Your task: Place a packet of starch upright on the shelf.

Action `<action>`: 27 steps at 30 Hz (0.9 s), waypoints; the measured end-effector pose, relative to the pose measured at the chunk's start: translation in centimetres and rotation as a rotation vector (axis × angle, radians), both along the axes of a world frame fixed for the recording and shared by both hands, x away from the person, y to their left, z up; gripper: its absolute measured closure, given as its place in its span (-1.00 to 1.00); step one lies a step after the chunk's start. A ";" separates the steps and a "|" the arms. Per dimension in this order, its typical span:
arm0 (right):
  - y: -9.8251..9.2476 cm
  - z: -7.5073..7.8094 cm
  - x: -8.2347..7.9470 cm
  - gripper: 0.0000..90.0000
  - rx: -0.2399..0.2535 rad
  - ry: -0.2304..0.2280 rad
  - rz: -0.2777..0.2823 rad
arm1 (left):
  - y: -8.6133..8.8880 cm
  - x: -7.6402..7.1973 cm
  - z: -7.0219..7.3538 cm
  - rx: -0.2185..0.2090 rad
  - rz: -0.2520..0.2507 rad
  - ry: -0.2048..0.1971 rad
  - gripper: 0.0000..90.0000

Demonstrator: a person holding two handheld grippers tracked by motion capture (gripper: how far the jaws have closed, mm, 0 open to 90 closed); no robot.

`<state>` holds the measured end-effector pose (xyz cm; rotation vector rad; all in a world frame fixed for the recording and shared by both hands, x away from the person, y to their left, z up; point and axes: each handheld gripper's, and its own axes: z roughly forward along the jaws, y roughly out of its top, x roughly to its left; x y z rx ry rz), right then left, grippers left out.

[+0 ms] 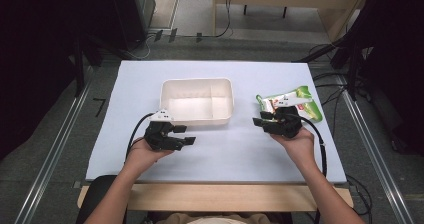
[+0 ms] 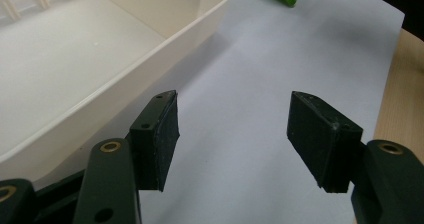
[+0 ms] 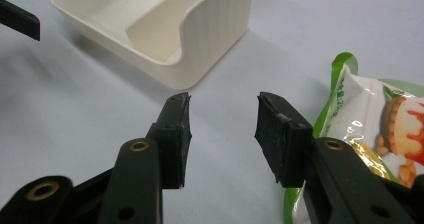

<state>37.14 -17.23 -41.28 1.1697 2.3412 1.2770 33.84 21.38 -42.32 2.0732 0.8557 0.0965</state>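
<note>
The snack bag lies right of the tub, long axis crosswise, just beside the right gripper; the left gripper sits farther off. Both jaws spread, empty.

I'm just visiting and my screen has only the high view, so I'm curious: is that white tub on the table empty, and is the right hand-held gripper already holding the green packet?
Observer: The right hand-held gripper is open, and the packet lies beside one jaw, not between the two.
Operator: And the tub?
Observer: The left gripper view looks into the large compartment of the tub; what shows of its floor is bare.
Operator: What's printed on the packet?
Observer: A picture of orange-brown food on a white panel with a green border; the writing is too small to read.
Operator: Is the left one gripping anything?
Observer: No, the left hand-held gripper is open over the bare white table.
</note>
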 end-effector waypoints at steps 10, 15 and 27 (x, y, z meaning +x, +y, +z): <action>-0.3 -0.4 -0.3 0.32 -0.054 -0.021 0.012 | -0.1 0.1 0.0 0.001 -0.001 -0.001 -0.15; -0.1 -0.7 -0.8 0.27 -0.076 -0.057 0.028 | -0.3 0.2 0.1 0.002 -0.009 -0.001 -0.15; -1.0 -0.1 -1.1 0.16 0.012 -0.042 0.000 | -0.4 0.3 0.1 0.003 -0.015 0.004 -0.16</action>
